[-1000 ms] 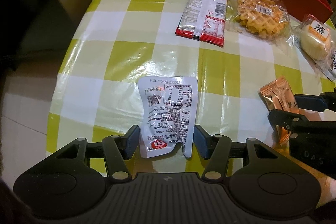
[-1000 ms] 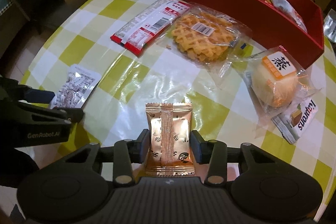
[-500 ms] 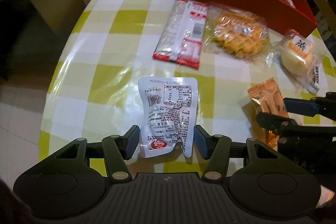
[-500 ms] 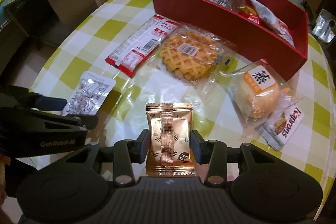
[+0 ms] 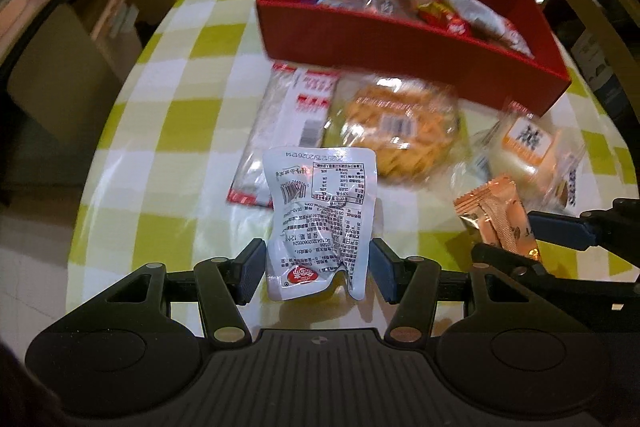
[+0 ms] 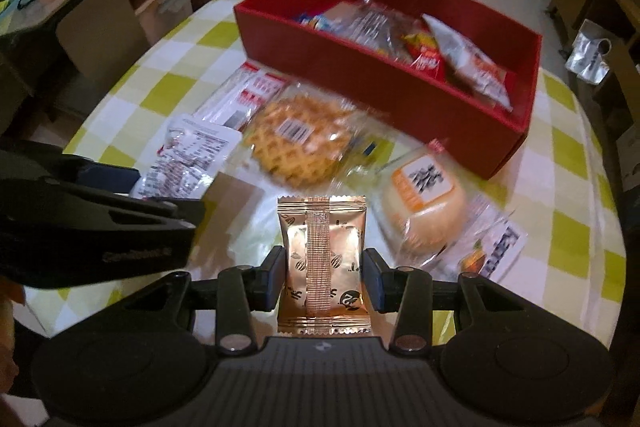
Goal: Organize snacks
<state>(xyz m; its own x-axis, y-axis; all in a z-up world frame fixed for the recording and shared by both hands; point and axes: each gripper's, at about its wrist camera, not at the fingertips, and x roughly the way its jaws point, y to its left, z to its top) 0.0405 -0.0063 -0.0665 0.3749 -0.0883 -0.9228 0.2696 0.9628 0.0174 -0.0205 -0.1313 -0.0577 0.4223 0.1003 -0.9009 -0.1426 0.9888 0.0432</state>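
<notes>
My left gripper (image 5: 318, 273) is shut on a white printed snack pouch (image 5: 322, 215) and holds it above the table. My right gripper (image 6: 323, 277) is shut on a copper-coloured snack packet (image 6: 323, 259), also lifted; it shows in the left wrist view (image 5: 498, 221) too. The red box (image 6: 400, 83) stands at the far side of the table with several snack packs inside. On the checked cloth before it lie a red-and-white packet (image 6: 248, 99), a bagged waffle (image 6: 302, 143) and a bagged bun (image 6: 426, 199).
A Kaypins sachet (image 6: 494, 251) lies under the bun's right edge. The table edge (image 5: 100, 163) curves away at the left, with a chair back (image 5: 56, 75) beyond it. Shelves and furniture ring the table.
Both grippers have risen and moved toward the red box with their packets held; the box interior has come into view.
</notes>
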